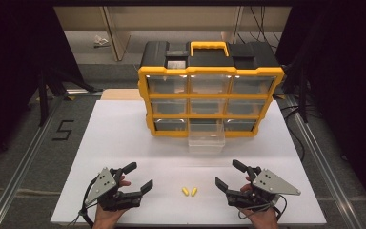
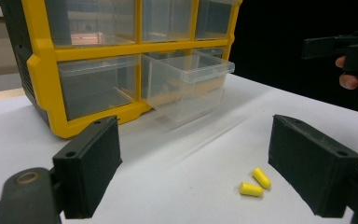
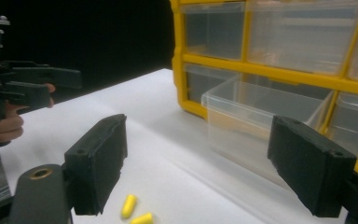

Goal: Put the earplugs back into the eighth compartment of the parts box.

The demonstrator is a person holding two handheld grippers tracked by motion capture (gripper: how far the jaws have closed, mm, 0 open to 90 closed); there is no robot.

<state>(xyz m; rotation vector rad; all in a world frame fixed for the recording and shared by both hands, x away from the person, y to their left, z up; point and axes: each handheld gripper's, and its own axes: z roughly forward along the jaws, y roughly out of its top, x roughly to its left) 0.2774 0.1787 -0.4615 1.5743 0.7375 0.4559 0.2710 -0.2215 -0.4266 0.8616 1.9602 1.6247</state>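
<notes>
Between your two grippers, two yellow earplugs (image 1: 189,191) lie touching on the white table (image 1: 124,143), near its front edge. Your left gripper (image 1: 139,176) and right gripper (image 1: 226,175) both rest spread wide, grasping nothing. Behind the earplugs, the clear drawer (image 1: 206,141) sticks out of the yellow organizer (image 1: 211,95), bottom row, middle.

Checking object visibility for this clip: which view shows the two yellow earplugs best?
The left gripper view: both earplugs lie whole and close on the table. The high view shows them small; the right gripper view cuts one at its bottom edge.
</notes>
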